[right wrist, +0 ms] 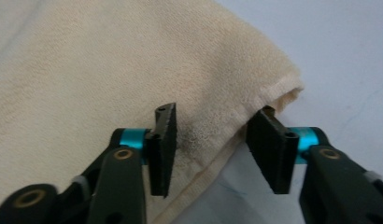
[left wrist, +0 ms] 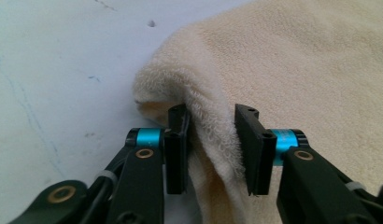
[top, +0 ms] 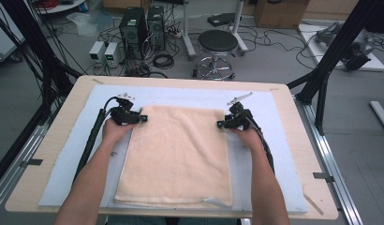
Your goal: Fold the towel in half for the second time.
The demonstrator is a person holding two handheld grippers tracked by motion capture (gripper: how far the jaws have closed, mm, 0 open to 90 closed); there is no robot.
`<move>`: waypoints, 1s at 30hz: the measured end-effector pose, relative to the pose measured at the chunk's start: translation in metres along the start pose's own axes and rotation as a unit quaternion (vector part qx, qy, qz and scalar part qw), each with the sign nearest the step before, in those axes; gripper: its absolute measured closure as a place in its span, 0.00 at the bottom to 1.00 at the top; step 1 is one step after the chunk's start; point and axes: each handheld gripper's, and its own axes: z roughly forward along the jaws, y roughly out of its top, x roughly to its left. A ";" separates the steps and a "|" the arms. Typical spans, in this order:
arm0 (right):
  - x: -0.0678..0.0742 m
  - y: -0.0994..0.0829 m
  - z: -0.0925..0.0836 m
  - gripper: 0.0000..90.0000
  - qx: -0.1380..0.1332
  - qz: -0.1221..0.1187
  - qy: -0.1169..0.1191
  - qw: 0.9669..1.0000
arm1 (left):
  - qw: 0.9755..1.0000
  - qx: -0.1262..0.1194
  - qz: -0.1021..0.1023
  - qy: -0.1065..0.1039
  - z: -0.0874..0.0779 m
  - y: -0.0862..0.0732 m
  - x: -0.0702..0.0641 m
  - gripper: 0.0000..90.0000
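Looking down from the high view: a cream towel (top: 176, 154) spread flat on a pale mat (top: 269, 108), with the mat lying on a wooden table (top: 293, 126). Planted at the towel's far left corner, the left gripper (top: 142, 118). At the towel's far right corner, the right gripper (top: 221, 124). Both held low on the cloth, with a hand behind each and forearms running along either side of the towel. Well beyond the towel, on the floor, a black stool (top: 218, 44). Too small from up here to read either claw's bite.

Switching to the left gripper view for what the high view hides. Left gripper (left wrist: 210, 140) clenched on the towel (left wrist: 297, 60): a ridge of terry bunched up between the two black pads and filling the gap, with the rounded corner fold just past the tips. Bare mat (left wrist: 63, 70) beside the towel.

Now the right gripper view, and a different story. Right gripper (right wrist: 217, 149) not clamped yet, jaws standing apart astride the towel (right wrist: 110, 60). One pad touching the pile, the other off the hemmed edge with mat (right wrist: 348, 51) showing in the gap. Towel's folded corner just ahead of that outer pad, layers gaping slightly.
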 end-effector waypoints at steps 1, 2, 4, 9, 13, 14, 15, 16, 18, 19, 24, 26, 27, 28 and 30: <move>-0.001 0.000 0.000 0.69 -0.002 0.008 0.006 1.000 | 1.000 0.000 -0.005 -0.015 0.000 0.000 0.001 0.80; -0.001 0.001 -0.001 0.80 0.002 0.013 0.018 1.000 | 1.000 0.002 -0.010 -0.014 0.000 0.000 0.001 0.85; 0.002 0.001 0.000 0.88 0.004 0.009 0.031 0.999 | 1.000 0.000 -0.016 -0.017 -0.001 0.000 0.000 0.87; 0.003 0.004 -0.005 0.92 -0.006 0.009 0.041 0.999 | 1.000 -0.016 -0.004 -0.017 -0.011 0.004 -0.002 0.90; 0.006 0.008 -0.016 0.92 -0.029 0.004 0.046 0.999 | 0.999 -0.030 0.001 -0.019 -0.022 0.007 -0.002 0.90; 0.007 0.009 -0.019 0.92 -0.034 0.001 0.045 0.998 | 0.999 -0.034 0.007 -0.019 -0.025 0.008 -0.002 0.90; 0.007 0.010 -0.022 0.92 -0.040 -0.003 0.044 0.998 | 0.999 -0.040 0.008 -0.021 -0.028 0.009 -0.003 0.90; 0.008 0.010 -0.025 0.92 -0.042 -0.002 0.047 0.998 | 0.999 -0.047 0.010 -0.023 -0.031 0.009 -0.003 0.90; 0.009 0.011 -0.030 0.92 -0.049 -0.010 0.050 0.997 | 0.998 -0.059 0.013 -0.025 -0.038 0.010 -0.006 0.90; 0.011 0.012 -0.033 0.92 -0.054 -0.012 0.053 0.997 | 0.997 -0.066 0.016 -0.024 -0.042 0.009 -0.007 0.90; 0.020 0.016 -0.056 0.92 -0.083 -0.025 0.071 0.994 | 0.996 -0.083 0.033 -0.026 -0.060 0.007 -0.013 0.90; 0.025 0.016 -0.066 0.92 -0.093 -0.037 0.078 0.992 | 0.994 -0.093 0.049 -0.025 -0.069 0.005 -0.018 0.90; 0.028 0.017 -0.070 0.92 -0.095 -0.044 0.080 0.991 | 0.993 -0.098 0.055 -0.024 -0.073 0.003 -0.021 0.90; 0.032 0.017 -0.075 0.92 -0.097 -0.051 0.081 0.991 | 0.993 -0.103 0.059 -0.024 -0.078 0.002 -0.024 0.90; 0.040 0.018 -0.084 0.92 -0.100 -0.064 0.084 0.989 | 0.992 -0.103 0.072 -0.024 -0.087 -0.001 -0.031 0.90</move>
